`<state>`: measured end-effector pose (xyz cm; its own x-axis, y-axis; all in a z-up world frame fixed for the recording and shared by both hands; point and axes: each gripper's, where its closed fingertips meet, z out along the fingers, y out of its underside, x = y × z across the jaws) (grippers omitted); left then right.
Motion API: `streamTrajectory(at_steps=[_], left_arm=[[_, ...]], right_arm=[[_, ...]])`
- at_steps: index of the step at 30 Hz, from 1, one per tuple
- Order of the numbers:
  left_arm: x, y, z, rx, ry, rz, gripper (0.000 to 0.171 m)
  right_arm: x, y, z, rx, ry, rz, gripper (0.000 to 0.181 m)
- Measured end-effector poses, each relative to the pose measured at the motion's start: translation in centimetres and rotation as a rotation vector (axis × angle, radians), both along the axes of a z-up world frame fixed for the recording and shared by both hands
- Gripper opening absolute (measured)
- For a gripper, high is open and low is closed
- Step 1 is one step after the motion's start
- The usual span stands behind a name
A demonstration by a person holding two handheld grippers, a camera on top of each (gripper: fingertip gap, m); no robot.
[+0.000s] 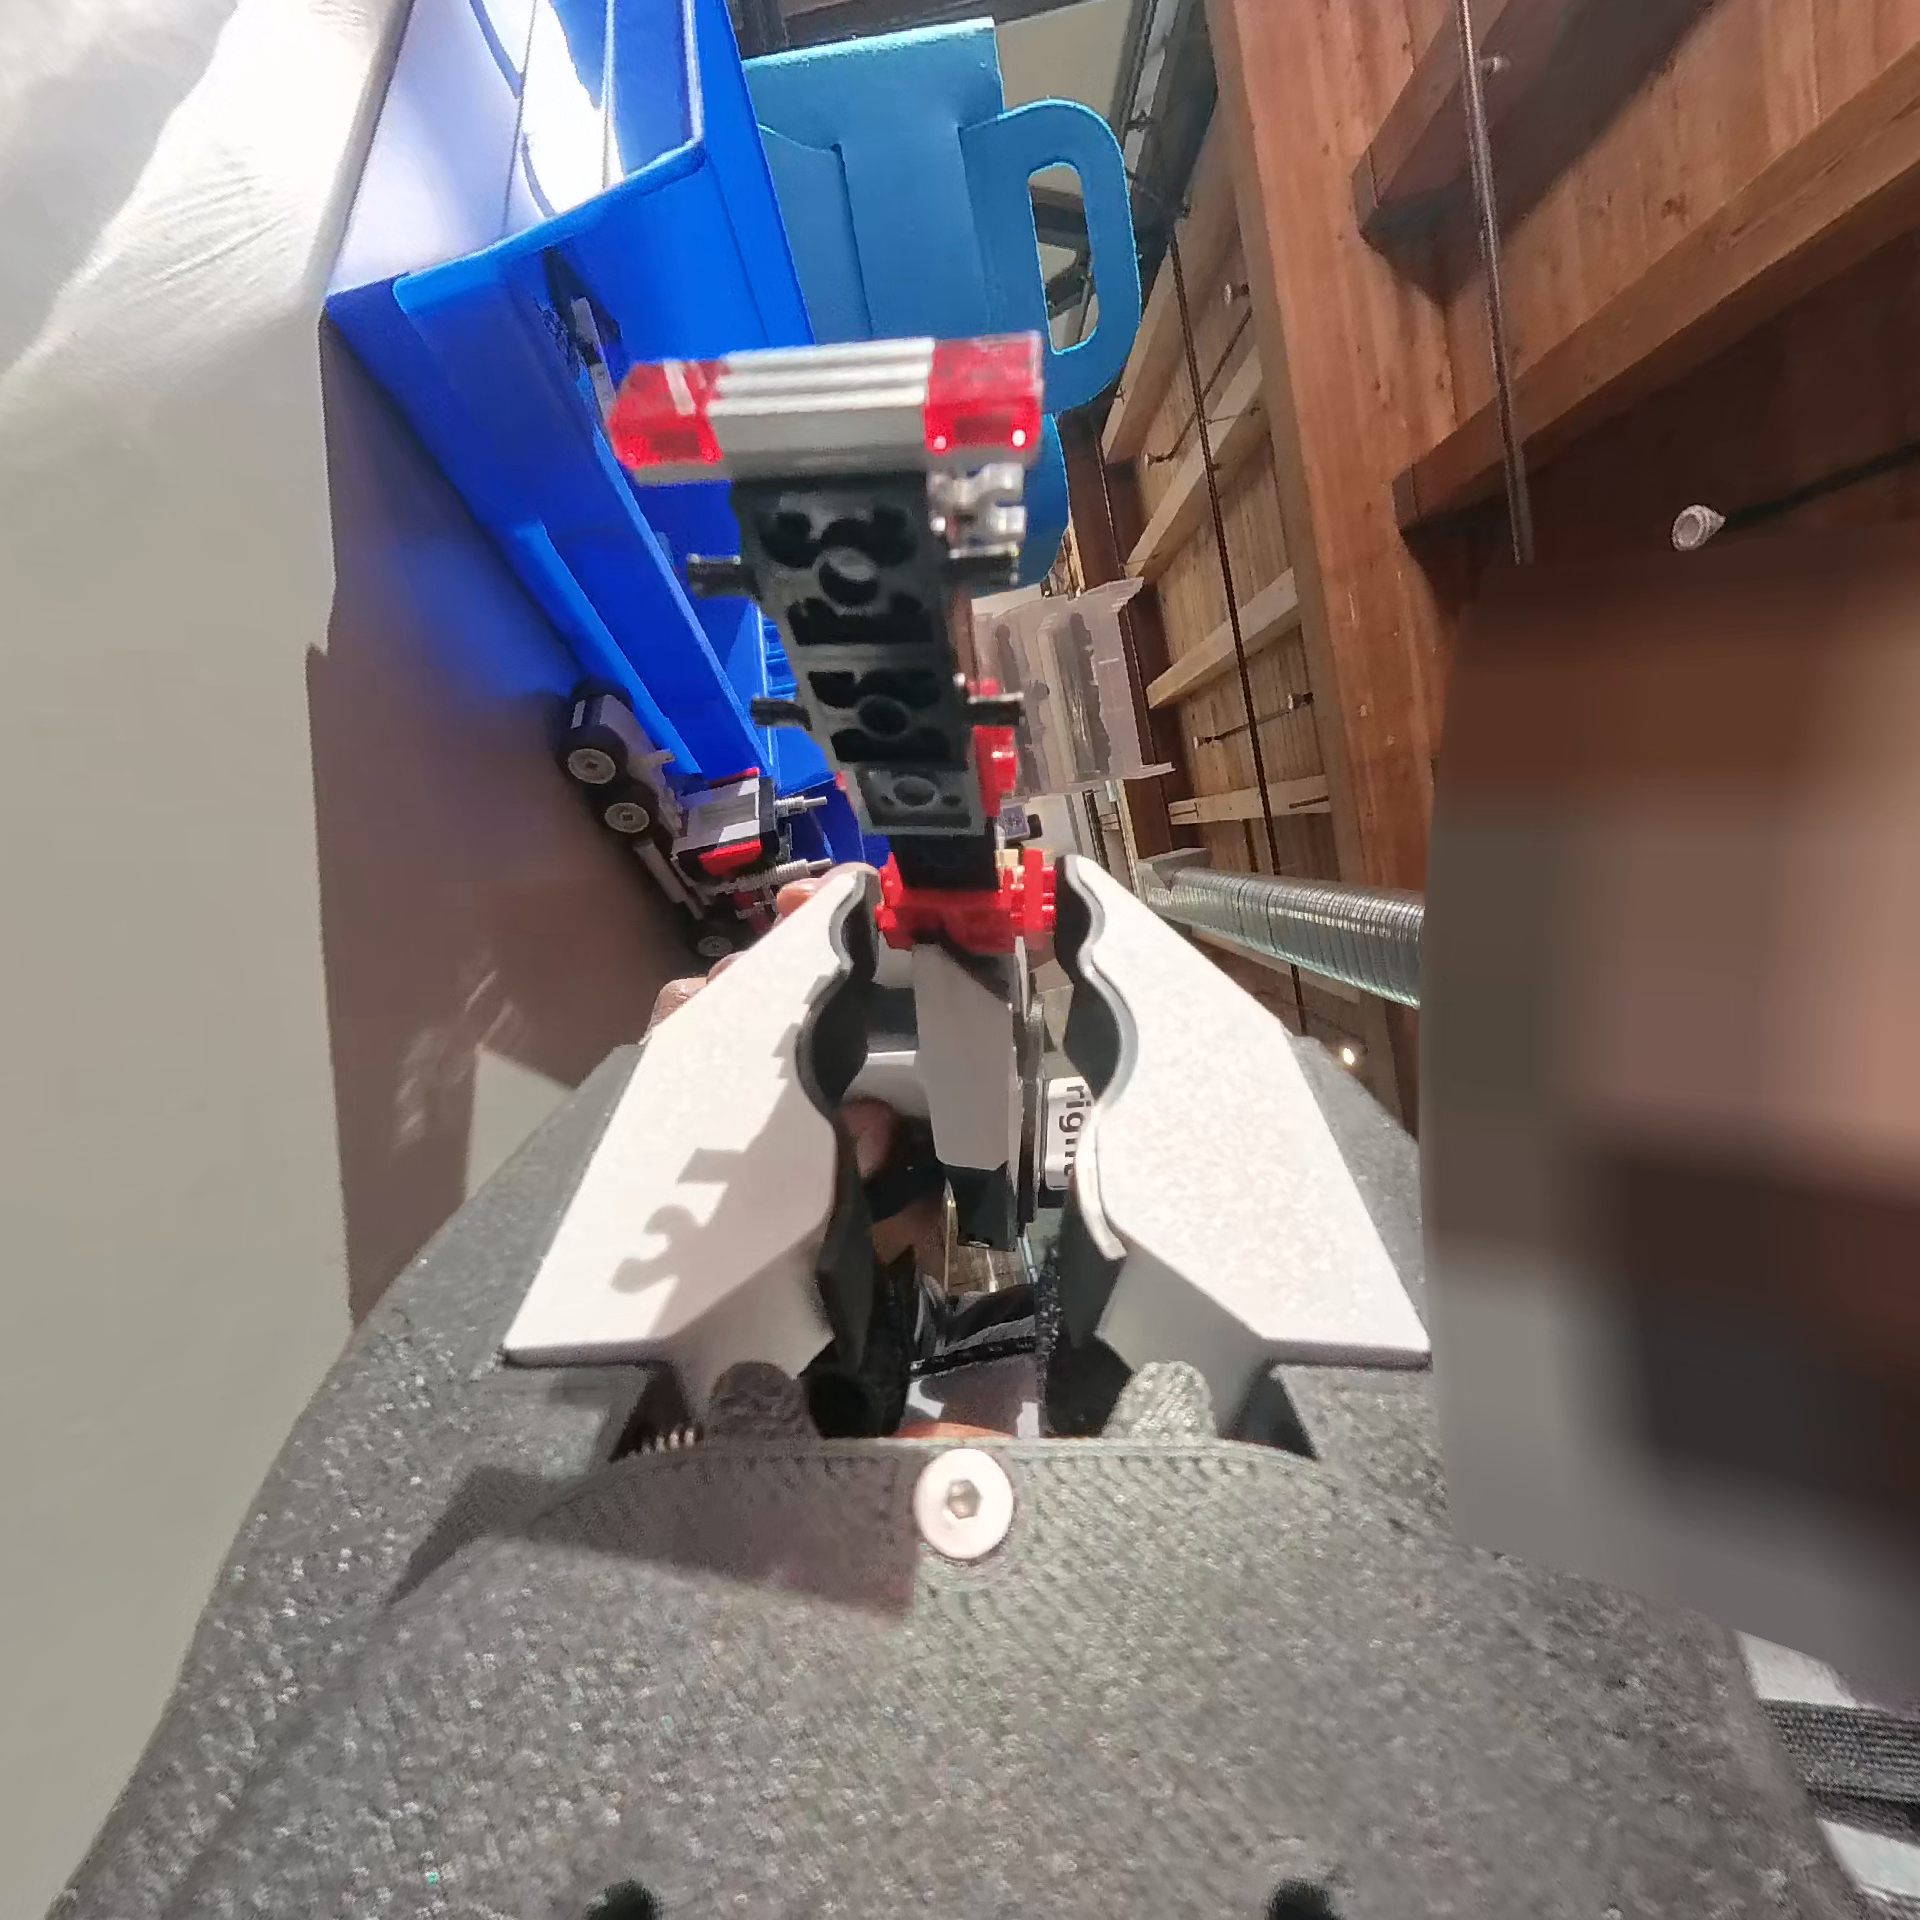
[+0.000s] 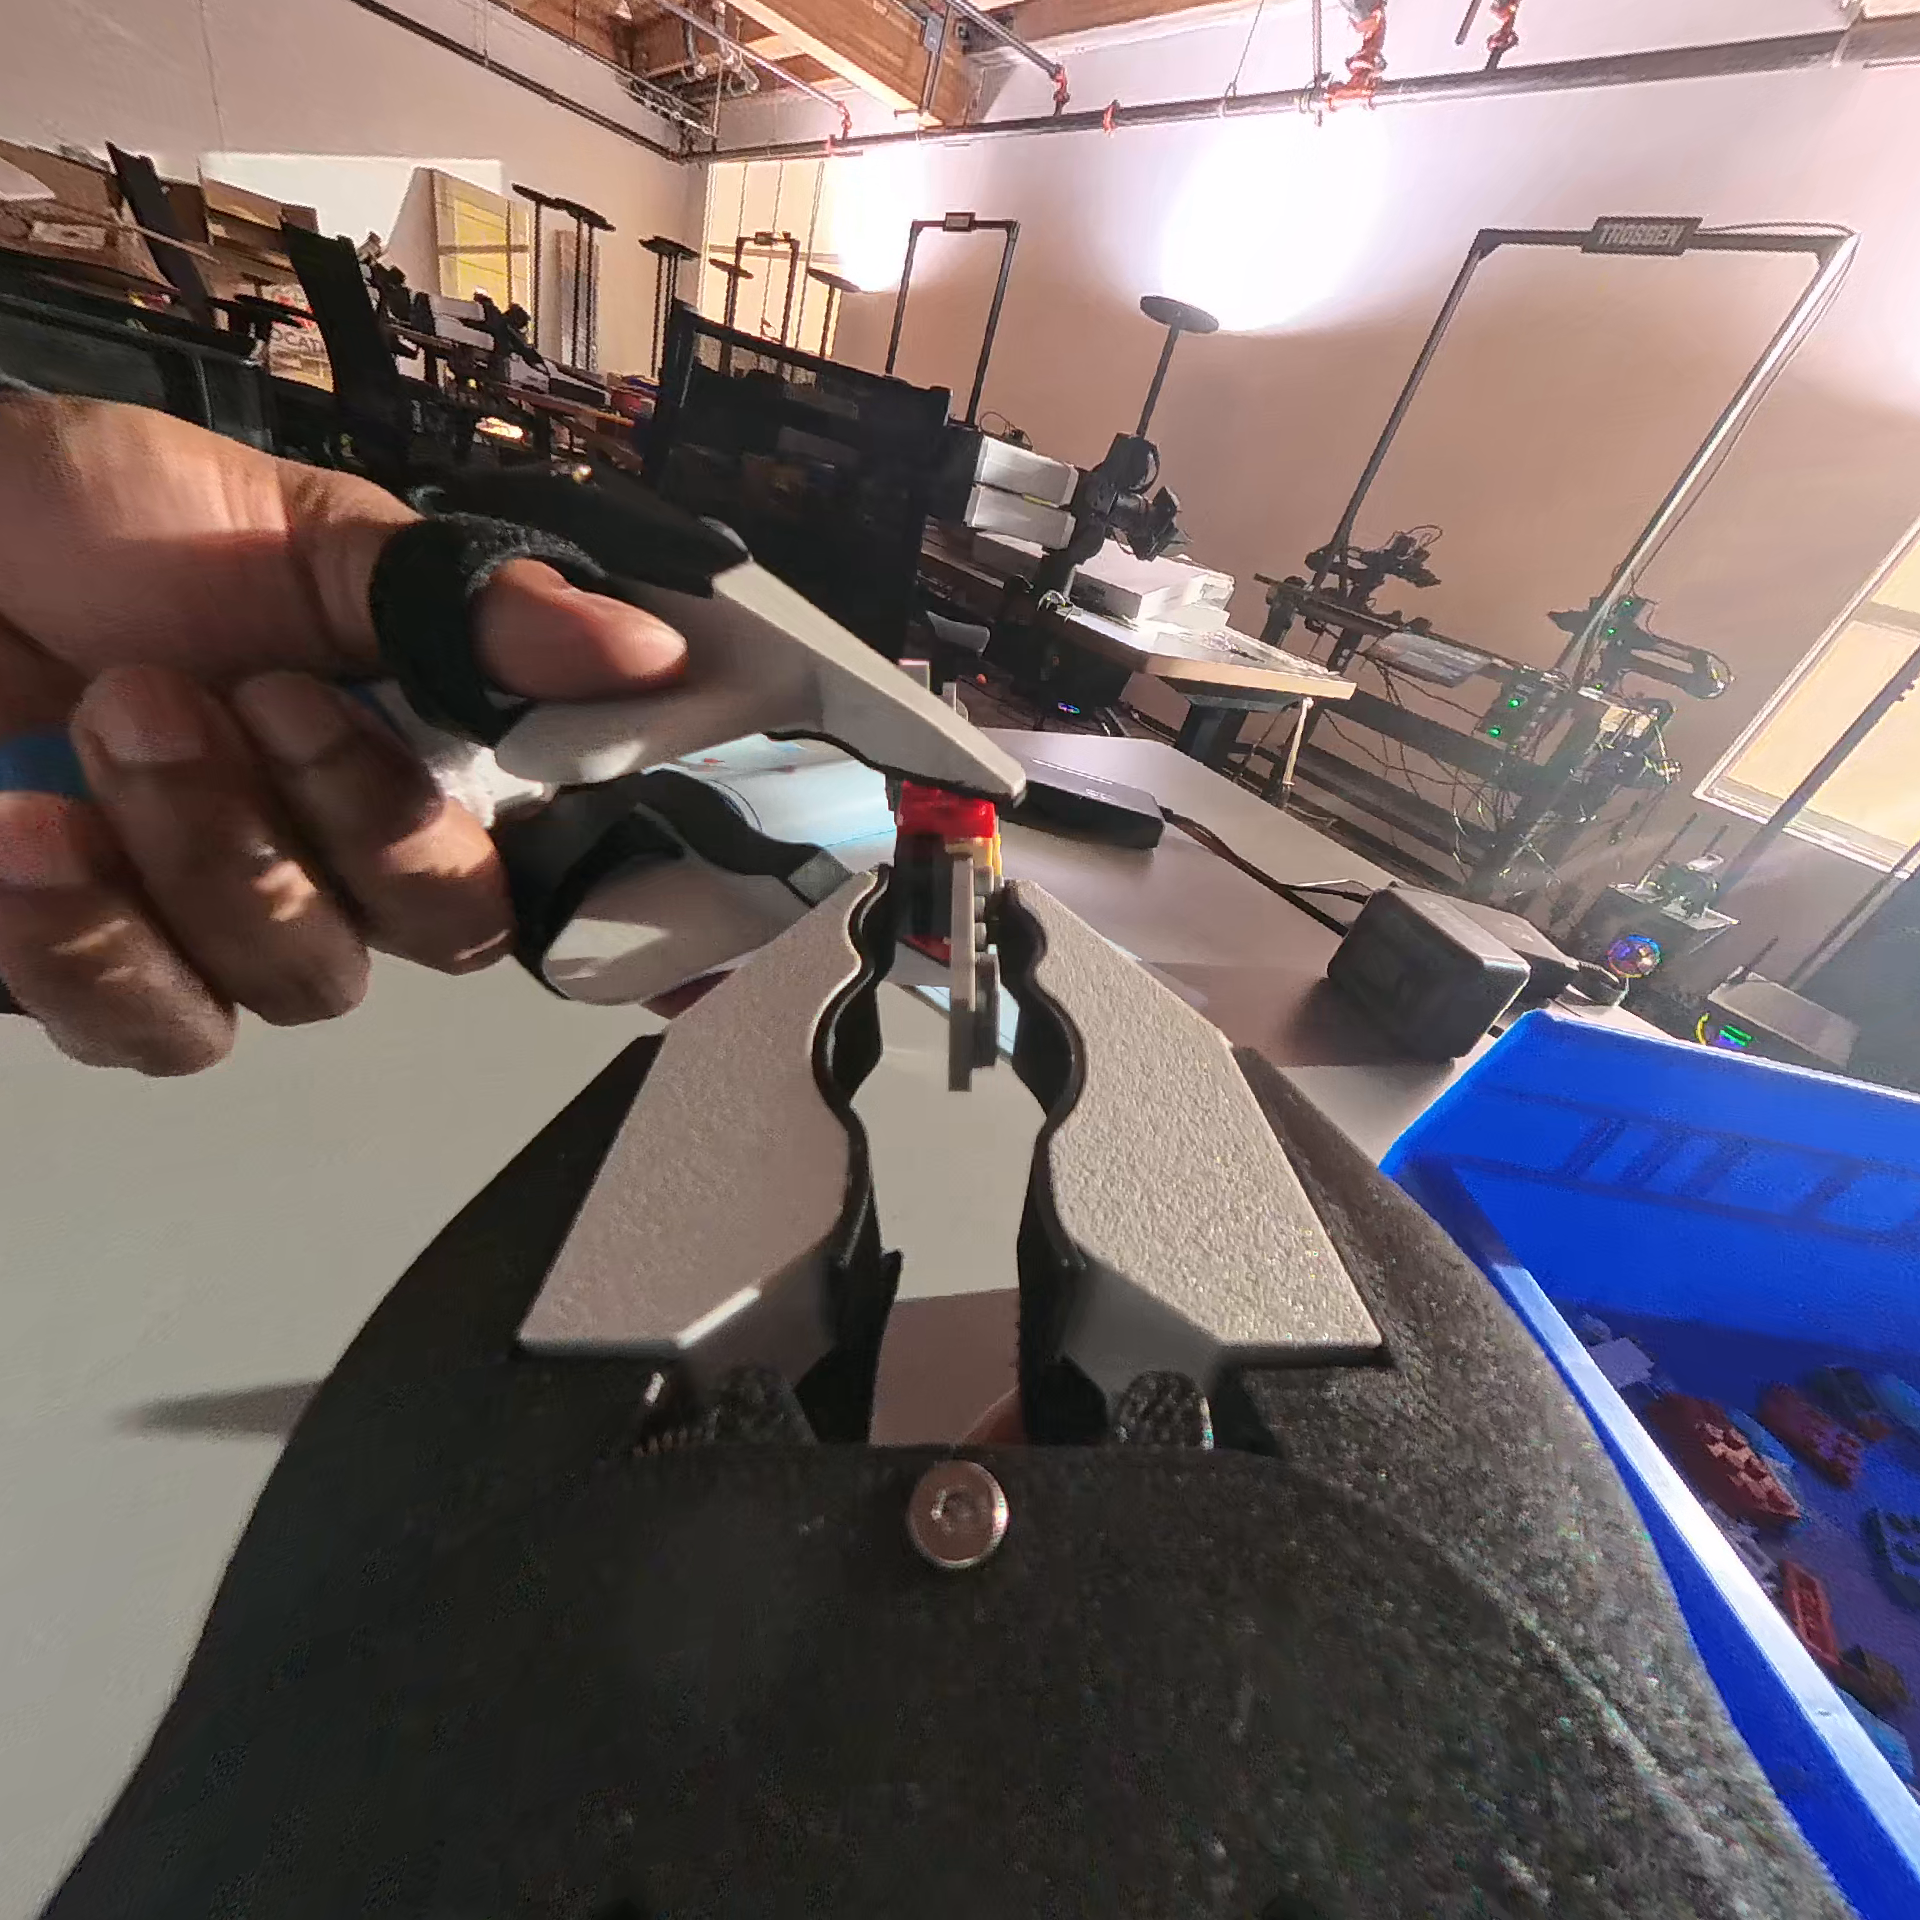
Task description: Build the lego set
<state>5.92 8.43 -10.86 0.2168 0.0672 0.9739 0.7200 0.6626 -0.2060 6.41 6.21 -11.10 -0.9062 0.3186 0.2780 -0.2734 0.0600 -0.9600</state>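
Observation:
A long lego vehicle chassis [image 1: 883, 675] points away from me in the left wrist view, black underside showing, with a grey bar and two clear red pieces at its far end. My left gripper [image 1: 966, 894] is shut on its near red end. My right gripper [image 2: 943, 894] is shut on the same build [image 2: 961, 935], by a grey plate and dark bricks. In the right wrist view the left gripper's upper finger [image 2: 790, 675] comes in from the left in a person's hand and rests on the red top [image 2: 940, 810]. One of the right gripper's fingers [image 1: 966, 1070] shows between my left fingers.
A blue bin [image 2: 1662, 1174] with several loose bricks stands at the right on the grey table [image 2: 208, 1195]; it also shows in the left wrist view [image 1: 582, 436]. A small built lego truck [image 1: 665, 821] lies beside it. A black power adapter [image 2: 1423, 966] and cable sit farther back. Both grippers' tips are roughly 20 centimeters from the small built lego truck [image 1: 665, 821].

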Motion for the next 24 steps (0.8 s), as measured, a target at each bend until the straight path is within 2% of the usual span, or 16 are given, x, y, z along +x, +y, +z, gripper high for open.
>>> streamTrajectory(at_steps=[17, 24], left_arm=[[1.6, 0.2, 0.8, -0.025, 0.162, -0.06, 0.036], [1.9, 0.1, 1.3, -0.108, 0.309, -0.045, 0.035]], right_arm=[[1.4, 0.0, 0.9, -0.003, 0.186, -0.006, 0.021], [1.7, 0.2, 1.6, -0.068, 0.111, 0.042, 0.029]])
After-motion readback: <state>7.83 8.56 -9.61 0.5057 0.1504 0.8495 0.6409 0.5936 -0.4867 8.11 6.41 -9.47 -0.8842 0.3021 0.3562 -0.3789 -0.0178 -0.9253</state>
